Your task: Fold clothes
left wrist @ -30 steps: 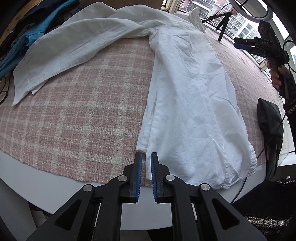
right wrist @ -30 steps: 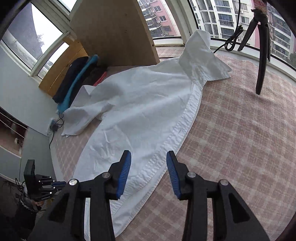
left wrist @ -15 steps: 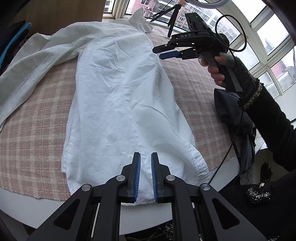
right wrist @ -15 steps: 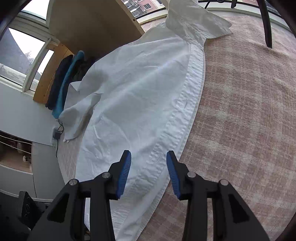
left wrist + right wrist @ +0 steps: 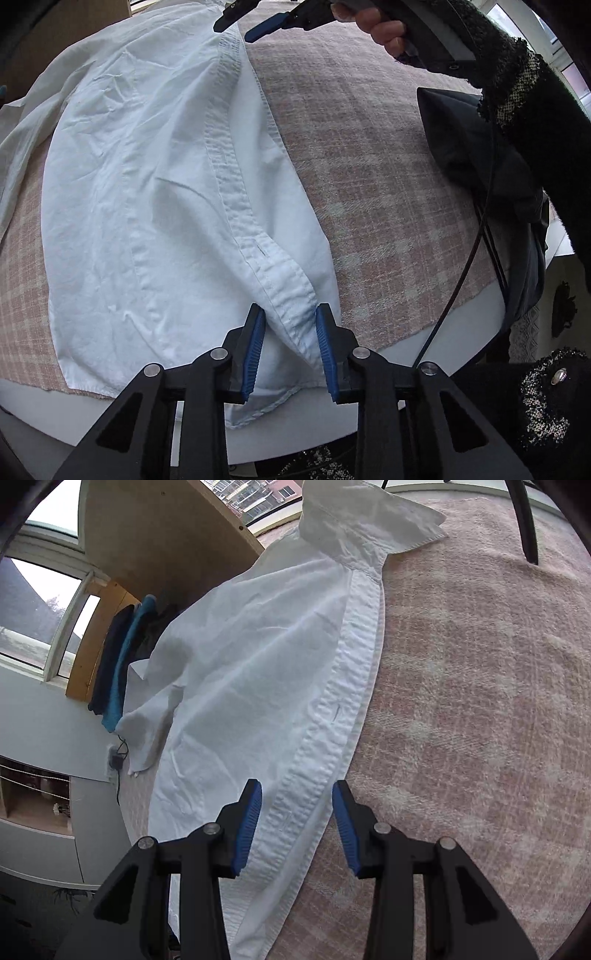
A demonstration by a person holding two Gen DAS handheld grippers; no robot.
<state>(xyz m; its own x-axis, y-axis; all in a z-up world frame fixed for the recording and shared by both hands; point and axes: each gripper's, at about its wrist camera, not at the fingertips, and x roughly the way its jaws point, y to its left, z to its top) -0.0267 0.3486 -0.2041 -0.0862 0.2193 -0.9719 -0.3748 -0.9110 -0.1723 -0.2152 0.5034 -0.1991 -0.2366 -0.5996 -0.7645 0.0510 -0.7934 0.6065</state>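
Left wrist view shows the crumpled white cotton button-up shirt [image 5: 155, 206] lying flat and mostly spread on the pink plaid woven tablecloth [image 5: 388, 177], with one sleeve out to the side, so folding looks barely begun. Down at the shirt's hem, the left gripper [image 5: 290, 350] stands open astride the stitched button placket [image 5: 236, 206] without pinching it. Higher along that placket, toward the shirt's collar [image 5: 369, 528], the right gripper [image 5: 297, 827] also straddles it with jaws parted, holding nothing.
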